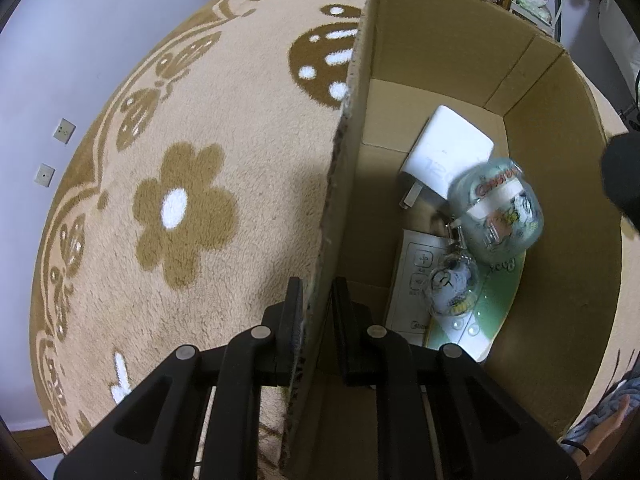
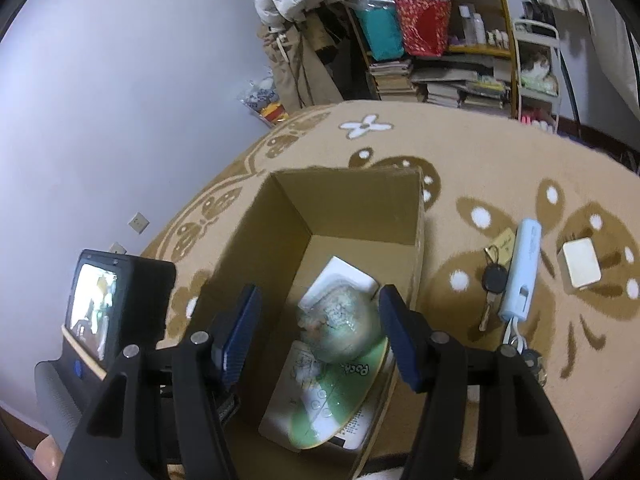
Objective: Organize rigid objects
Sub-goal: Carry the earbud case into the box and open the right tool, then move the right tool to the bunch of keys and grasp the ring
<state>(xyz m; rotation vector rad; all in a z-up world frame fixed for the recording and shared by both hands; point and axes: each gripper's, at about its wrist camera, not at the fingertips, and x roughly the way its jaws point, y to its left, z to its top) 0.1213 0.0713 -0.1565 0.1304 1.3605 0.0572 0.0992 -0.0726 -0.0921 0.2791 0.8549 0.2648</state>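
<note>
The left gripper (image 1: 316, 320) is clamped on the box (image 1: 440, 60) wall; the right gripper (image 2: 320, 332) is held open, empty. The box could be tipped if pulled

I'm seeing dim, even indoor light; the fisheye is bending and darkening the edges, and the glass globe (image 1: 502, 208) is blurring in both views.

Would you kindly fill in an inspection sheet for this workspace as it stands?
Surface: patterned beige rug.
Job's things: open cardboard box holds a white charger, clear round jar, remote and green disc; keys, blue power bank and white adapter lie on the rug.
Clutter: nothing seen.
Grippers: left gripper clamps the box wall; right gripper open above the box.
Cables: white cord on the power bank.
Surroundings: crowded shelves, wall sockets.
</note>
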